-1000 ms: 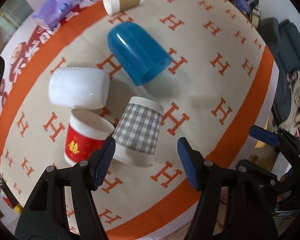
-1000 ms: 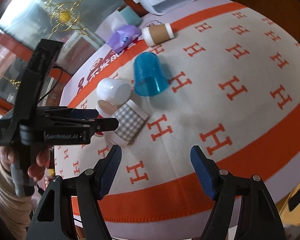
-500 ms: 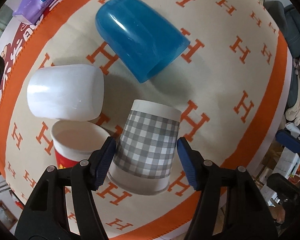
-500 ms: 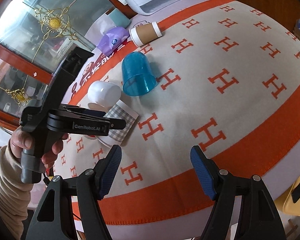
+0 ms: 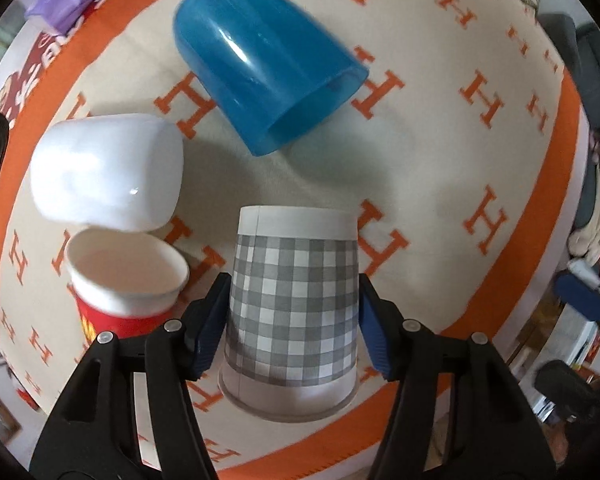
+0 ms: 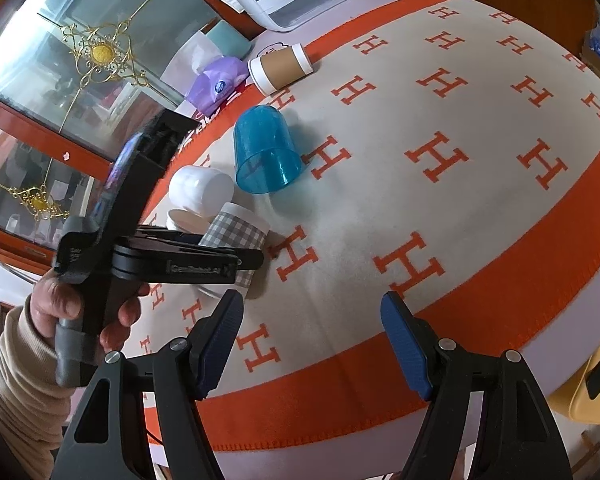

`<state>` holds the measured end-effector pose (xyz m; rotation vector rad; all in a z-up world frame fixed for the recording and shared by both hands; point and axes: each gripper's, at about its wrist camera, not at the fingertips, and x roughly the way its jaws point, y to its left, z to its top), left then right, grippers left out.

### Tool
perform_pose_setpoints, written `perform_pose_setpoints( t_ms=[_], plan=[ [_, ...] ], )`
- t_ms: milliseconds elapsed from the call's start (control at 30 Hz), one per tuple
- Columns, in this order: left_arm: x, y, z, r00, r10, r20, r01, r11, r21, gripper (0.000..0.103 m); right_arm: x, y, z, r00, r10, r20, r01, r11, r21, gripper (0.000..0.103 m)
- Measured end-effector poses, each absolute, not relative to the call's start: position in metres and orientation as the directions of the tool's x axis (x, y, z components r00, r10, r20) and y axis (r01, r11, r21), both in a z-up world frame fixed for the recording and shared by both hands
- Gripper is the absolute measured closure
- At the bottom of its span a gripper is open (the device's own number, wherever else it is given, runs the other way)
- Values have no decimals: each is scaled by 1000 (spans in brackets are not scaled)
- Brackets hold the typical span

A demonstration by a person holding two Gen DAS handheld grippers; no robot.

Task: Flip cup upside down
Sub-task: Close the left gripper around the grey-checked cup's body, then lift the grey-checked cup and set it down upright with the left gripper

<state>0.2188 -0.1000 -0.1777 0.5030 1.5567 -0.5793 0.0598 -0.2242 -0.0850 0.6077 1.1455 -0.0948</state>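
Left wrist: my fingers point(image 5: 293, 320) pinch gingham cup point(image 5: 294, 300), inverted on desk point(image 5: 440, 184).
R gripper point(image 6: 312, 340) wide, holding nothing, w/ blue cup point(image 6: 266, 152) well ahead.

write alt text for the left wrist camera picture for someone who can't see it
The left gripper straddles a grey checked paper cup on an orange-bordered tablecloth. Beside it stands an upright red paper cup; behind are a white cup and a blue plastic cup.

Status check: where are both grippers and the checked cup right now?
Left gripper straddling checked cup, pads at its sides, grip unconfirmed. Right gripper open, empty. Red cup and white cup crowd the left.
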Motion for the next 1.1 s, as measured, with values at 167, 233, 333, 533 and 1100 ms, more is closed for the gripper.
perform_pose_setpoints(
  t_ms=[167,233,333,533,1100],
  plan=[
    [200,-91,-145,-20,-53,-998,563,825,-55,46,59,-230,-79,431,234,-872,361,840,404,30],
    [200,-87,-131,-28,-67,-997,522,850,-71,46,60,-232,-78,426,234,-874,352,847,399,30],
    [192,-74,-122,-48,-117,-992,427,895,-126,46,60,-235,-78,408,234,-882,333,862,383,30],
    [162,-46,-125,-57,-203,-977,234,949,-211,45,59,-242,-88,360,252,-898,293,884,365,30],
    [101,-30,-206,-39,-318,-947,-198,932,-305,44,50,-256,-115,266,289,-920,162,927,338,30]
  ],
)
